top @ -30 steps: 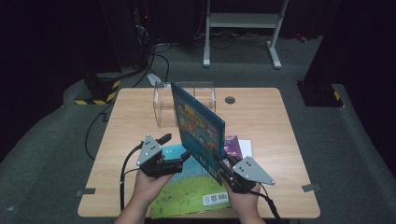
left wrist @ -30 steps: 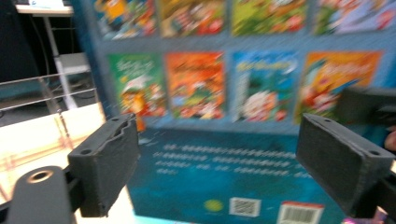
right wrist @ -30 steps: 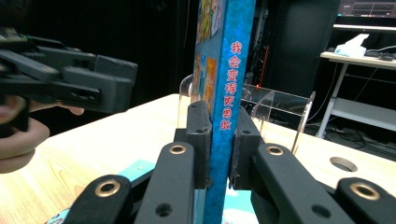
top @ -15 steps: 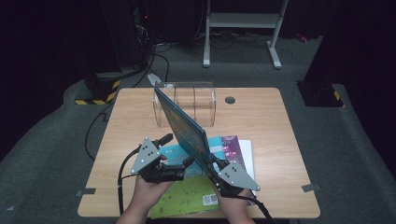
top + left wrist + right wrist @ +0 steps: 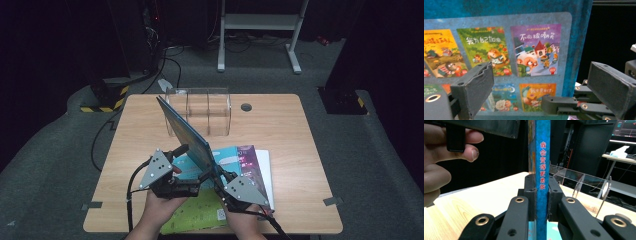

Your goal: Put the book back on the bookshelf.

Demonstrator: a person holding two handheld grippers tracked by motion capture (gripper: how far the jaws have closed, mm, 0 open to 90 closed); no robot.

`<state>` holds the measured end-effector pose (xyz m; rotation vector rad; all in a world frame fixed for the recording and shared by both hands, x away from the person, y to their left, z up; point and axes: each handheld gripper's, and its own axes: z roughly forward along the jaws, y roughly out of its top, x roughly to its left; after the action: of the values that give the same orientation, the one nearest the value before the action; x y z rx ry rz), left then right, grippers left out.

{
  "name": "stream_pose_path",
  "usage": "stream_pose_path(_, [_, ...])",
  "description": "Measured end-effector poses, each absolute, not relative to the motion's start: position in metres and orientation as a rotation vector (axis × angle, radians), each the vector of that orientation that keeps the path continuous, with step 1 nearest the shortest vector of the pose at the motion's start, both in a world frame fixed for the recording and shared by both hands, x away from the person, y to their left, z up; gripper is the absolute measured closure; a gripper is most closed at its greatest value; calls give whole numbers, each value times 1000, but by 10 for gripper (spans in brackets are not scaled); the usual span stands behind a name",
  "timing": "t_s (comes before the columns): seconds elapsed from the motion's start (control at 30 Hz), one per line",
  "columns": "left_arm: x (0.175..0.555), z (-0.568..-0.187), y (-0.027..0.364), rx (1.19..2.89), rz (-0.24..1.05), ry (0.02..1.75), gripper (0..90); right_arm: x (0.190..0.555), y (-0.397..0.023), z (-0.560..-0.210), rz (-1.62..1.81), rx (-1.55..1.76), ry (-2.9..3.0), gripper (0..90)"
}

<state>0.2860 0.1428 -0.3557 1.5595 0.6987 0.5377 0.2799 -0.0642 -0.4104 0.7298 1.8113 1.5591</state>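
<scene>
Count, high view:

- Grippers: 2. Left gripper [image 5: 192,186] lower centre-left of frame; right gripper [image 5: 216,176] lower centre.
- Hands: 2, bottom edge.
- Books: at least 4. One blue book [image 5: 186,133] upright at centre; three flat books [image 5: 252,162] lower centre, more possibly hidden beneath.
- Clear rack [image 5: 200,111]: 1, upper centre.
- Table [image 5: 295,130]: 1.

We see the blue picture book [image 5: 185,131], clamped at its spine by the right gripper [image 5: 216,175], now swung leftward and leaning further toward the clear acrylic organizer [image 5: 200,111]. The left gripper [image 5: 192,182] has just been opening its jaws, nothing between them.
</scene>
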Motion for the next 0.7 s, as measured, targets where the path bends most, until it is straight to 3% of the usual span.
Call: stream_pose_path(0.7, [292, -358, 151, 1557, 553, 753, 30, 281, -42, -416, 1595, 713, 1837, 779])
